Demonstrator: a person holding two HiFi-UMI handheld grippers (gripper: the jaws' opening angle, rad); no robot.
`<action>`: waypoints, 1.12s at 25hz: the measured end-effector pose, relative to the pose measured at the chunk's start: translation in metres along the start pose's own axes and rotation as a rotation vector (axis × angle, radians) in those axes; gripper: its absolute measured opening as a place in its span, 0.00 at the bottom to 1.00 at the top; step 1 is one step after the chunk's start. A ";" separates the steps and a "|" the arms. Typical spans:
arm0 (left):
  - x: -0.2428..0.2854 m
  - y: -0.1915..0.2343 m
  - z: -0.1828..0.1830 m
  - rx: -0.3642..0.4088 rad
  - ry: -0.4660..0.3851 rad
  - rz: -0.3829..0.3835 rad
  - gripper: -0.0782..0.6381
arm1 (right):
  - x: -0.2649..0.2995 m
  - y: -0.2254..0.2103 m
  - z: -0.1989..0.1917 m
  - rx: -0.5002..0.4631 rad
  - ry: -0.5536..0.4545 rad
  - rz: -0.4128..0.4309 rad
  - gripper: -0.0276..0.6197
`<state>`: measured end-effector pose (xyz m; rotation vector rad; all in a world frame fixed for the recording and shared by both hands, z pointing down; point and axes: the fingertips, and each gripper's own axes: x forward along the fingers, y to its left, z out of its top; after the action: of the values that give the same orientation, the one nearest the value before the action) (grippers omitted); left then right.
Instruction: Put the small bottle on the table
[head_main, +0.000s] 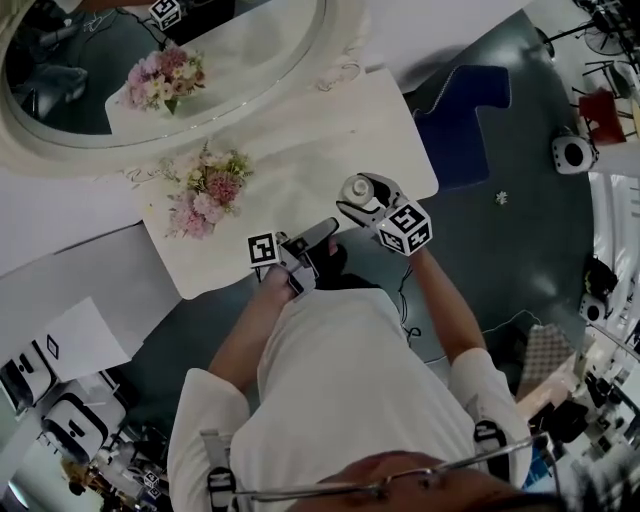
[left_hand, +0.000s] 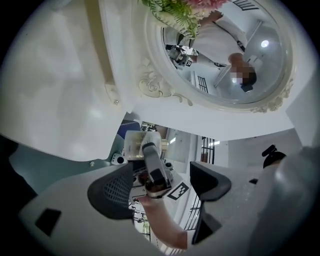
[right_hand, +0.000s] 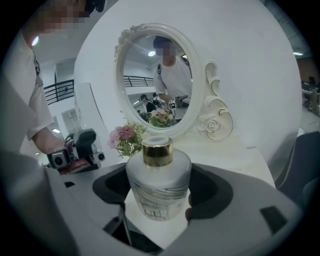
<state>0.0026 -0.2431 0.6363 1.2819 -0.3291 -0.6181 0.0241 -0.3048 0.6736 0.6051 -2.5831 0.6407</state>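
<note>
A small white bottle (right_hand: 159, 186) with a gold cap stands upright between the jaws of my right gripper (right_hand: 160, 195), which is shut on its body. In the head view the bottle (head_main: 358, 187) hangs just above the near right edge of the white vanity table (head_main: 300, 160), held by the right gripper (head_main: 364, 203). My left gripper (head_main: 320, 236) hovers by the table's front edge, left of the bottle. In the left gripper view the left gripper (left_hand: 167, 186) is open and holds nothing; the right gripper (left_hand: 155, 172) shows through the gap.
A pink flower bunch (head_main: 208, 190) lies on the table in front of the oval mirror (head_main: 150, 60). The flowers (right_hand: 127, 139) and mirror (right_hand: 157, 75) stand behind the bottle. A blue seat (head_main: 460, 120) sits right of the table; equipment lines the floor edges.
</note>
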 end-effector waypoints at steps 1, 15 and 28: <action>0.001 0.003 0.001 -0.001 0.005 0.008 0.60 | 0.005 -0.006 -0.005 0.008 0.006 -0.014 0.57; -0.012 0.049 0.006 -0.082 0.000 0.096 0.60 | 0.077 -0.074 -0.095 0.116 0.105 -0.158 0.57; -0.024 0.063 0.020 -0.115 -0.007 0.120 0.60 | 0.110 -0.096 -0.124 0.079 0.171 -0.209 0.57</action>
<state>-0.0125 -0.2346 0.7046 1.1414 -0.3681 -0.5325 0.0163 -0.3516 0.8589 0.7969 -2.3081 0.6945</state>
